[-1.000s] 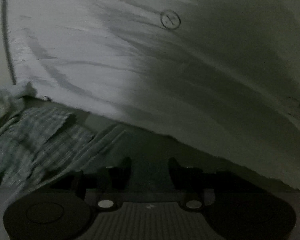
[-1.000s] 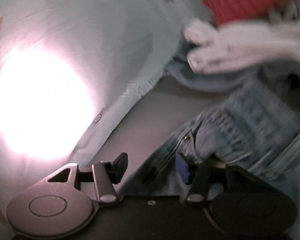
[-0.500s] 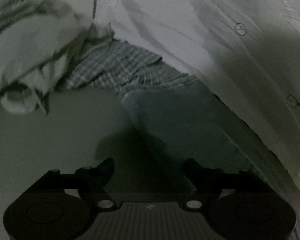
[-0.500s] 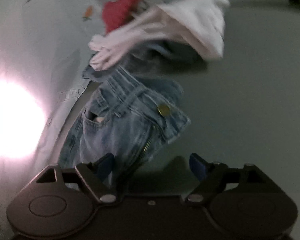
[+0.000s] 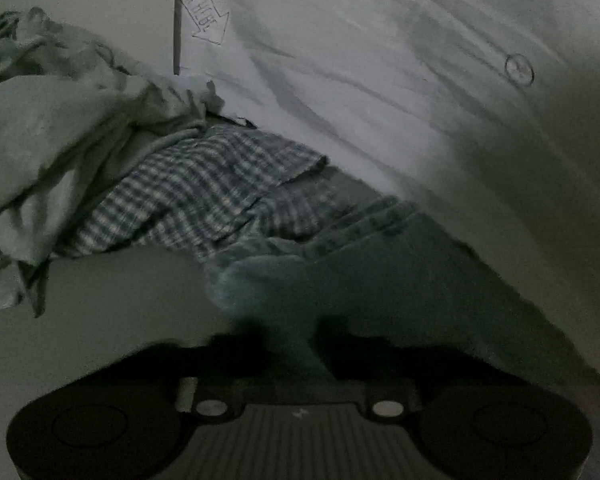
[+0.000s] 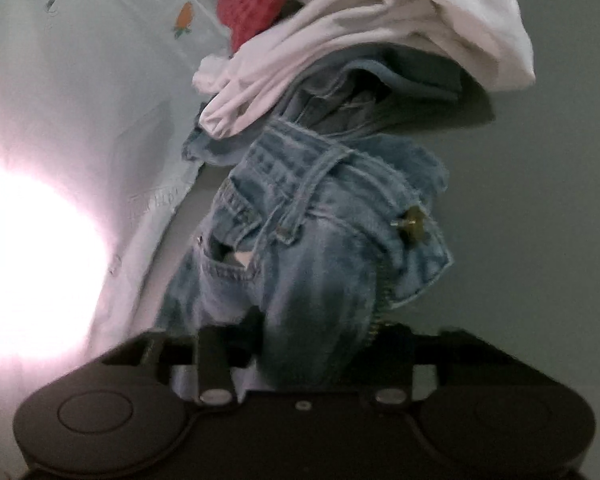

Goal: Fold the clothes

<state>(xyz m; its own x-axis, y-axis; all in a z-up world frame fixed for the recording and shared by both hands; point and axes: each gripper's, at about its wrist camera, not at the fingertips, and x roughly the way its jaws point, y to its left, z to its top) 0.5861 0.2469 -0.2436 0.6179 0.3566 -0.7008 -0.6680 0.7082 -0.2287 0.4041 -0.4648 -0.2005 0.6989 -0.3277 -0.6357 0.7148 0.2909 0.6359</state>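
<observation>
A pair of light blue jeans (image 6: 320, 240) lies on the grey table (image 6: 540, 220), waistband and brass button up. My right gripper (image 6: 316, 340) is closing, with the bunched denim below the fly pinched between its fingers. In the left wrist view a dim stretch of the jeans' leg (image 5: 380, 280) runs toward the camera. My left gripper (image 5: 296, 340) is closing on a narrow fold of it, the fingers nearly together on the cloth.
A checked garment (image 5: 204, 200) and a pale crumpled one (image 5: 60, 140) lie beyond the leg, beside a white printed sheet (image 5: 380, 60). A white garment (image 6: 380, 32) and a red knit (image 6: 256, 4) are piled over the jeans' far end. Bright glare (image 6: 20, 264) washes out the left.
Both grippers moved in over the jeans with jaws wide, then closed on the denim. The right one now has the waist area, the left one the leg.
</observation>
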